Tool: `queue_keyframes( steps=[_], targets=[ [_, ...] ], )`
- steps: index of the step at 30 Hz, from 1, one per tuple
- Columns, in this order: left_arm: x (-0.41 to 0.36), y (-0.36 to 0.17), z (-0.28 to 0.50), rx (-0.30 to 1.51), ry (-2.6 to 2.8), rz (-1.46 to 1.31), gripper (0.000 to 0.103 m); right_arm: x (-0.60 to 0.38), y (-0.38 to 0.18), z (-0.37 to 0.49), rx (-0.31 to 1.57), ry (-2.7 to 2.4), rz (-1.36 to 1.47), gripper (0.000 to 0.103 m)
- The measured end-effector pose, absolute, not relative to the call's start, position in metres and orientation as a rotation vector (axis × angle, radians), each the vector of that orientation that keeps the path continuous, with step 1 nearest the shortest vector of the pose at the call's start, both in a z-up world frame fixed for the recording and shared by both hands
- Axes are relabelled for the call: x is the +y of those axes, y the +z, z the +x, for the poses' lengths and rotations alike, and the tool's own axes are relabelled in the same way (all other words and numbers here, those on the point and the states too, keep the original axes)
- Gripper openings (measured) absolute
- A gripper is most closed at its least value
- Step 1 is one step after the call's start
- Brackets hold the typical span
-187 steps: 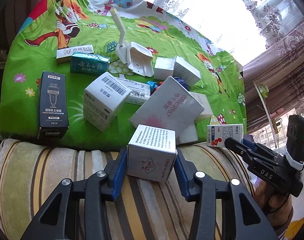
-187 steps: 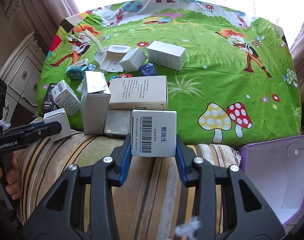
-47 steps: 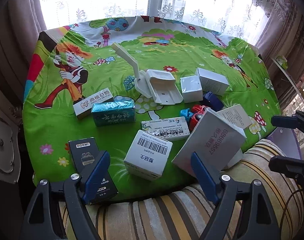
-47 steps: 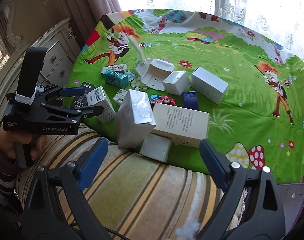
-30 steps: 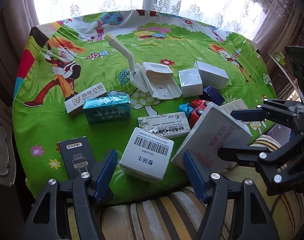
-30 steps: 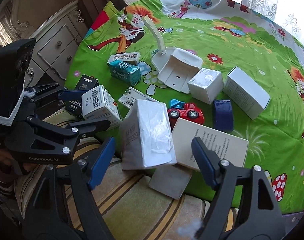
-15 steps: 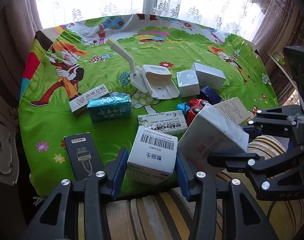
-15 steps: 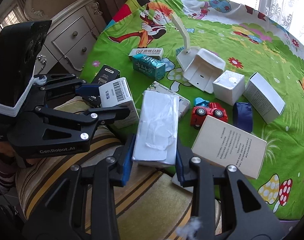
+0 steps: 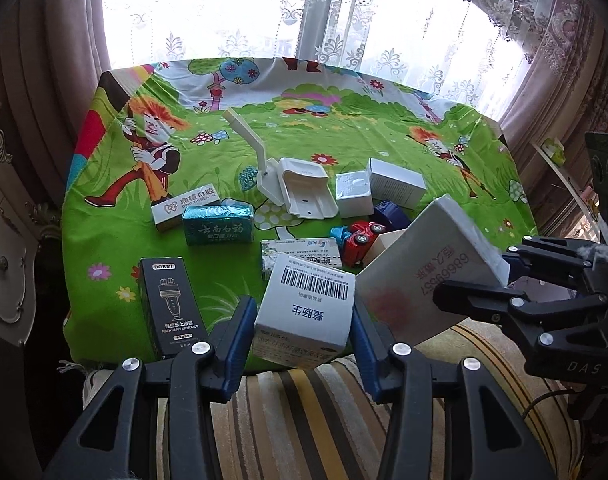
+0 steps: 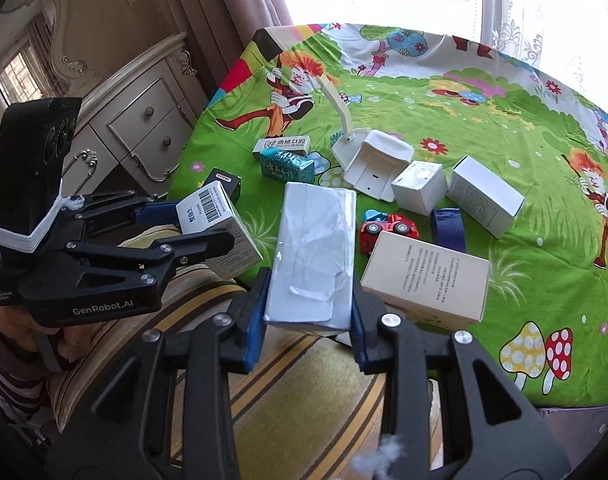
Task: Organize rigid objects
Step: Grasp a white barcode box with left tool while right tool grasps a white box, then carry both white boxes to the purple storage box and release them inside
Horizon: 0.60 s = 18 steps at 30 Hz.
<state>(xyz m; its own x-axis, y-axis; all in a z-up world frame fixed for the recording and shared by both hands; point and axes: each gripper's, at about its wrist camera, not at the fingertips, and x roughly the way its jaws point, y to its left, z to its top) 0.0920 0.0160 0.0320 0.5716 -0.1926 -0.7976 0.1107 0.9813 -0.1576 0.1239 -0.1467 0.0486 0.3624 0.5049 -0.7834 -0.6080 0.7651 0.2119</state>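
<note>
White barcode box [image 9: 304, 312] is clamped between the blue pads of the left gripper [image 9: 302, 344], at the near edge of the green tablecloth [image 9: 344, 140]. Just right, a grey wrapped box [image 10: 314, 252] is pinched by the right gripper [image 10: 308, 320].

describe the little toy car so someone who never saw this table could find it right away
Start at the green cartoon tablecloth and find the white plastic stand with the long slanted arm near its middle. Come toward the near edge past the small white cube box; the toy car lies just in front, beside a dark blue block. It is the only red thing with wheels among plain boxes.
</note>
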Motion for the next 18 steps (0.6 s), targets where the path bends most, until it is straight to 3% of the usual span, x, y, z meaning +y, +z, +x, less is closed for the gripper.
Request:
queue_keyframes(
  steps=[18],
  targets=[
    [-0.069, 0.064, 0.074, 0.907, -0.344, -0.069, 0.047, -0.275, 0.09, 0.075, 0.853, 0.475, 0.028, 0.039]
  ],
)
